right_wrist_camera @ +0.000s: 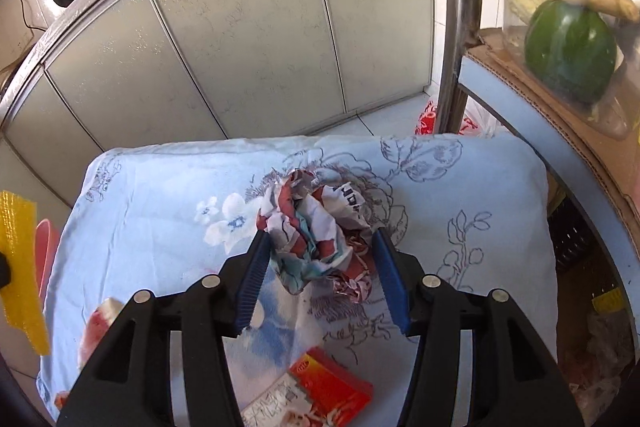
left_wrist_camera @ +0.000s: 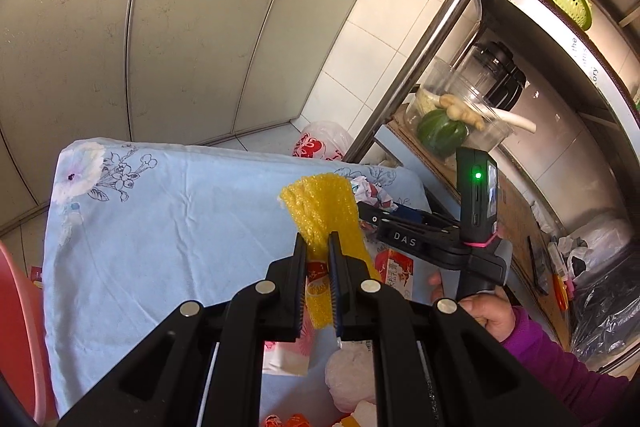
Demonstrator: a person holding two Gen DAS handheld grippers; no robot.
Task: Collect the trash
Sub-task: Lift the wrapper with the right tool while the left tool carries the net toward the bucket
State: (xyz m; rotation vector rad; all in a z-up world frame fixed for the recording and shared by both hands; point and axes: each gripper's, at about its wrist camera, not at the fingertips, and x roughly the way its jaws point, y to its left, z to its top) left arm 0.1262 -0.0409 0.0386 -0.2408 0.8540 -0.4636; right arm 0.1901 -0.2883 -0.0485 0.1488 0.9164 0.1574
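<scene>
left gripper: clamped on yellow foam net, lifted above the cloth, frame centre
right gripper: jaws apart, either side of crumpled printed paper
red carton: lower centre, on floral cloth
cabinet doors: upper frame, beyond

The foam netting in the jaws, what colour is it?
Bright yellow foam netting, clearest in the left wrist view.

Crumpled paper mid-table — carton nearer, shelf rack to the right.
</scene>
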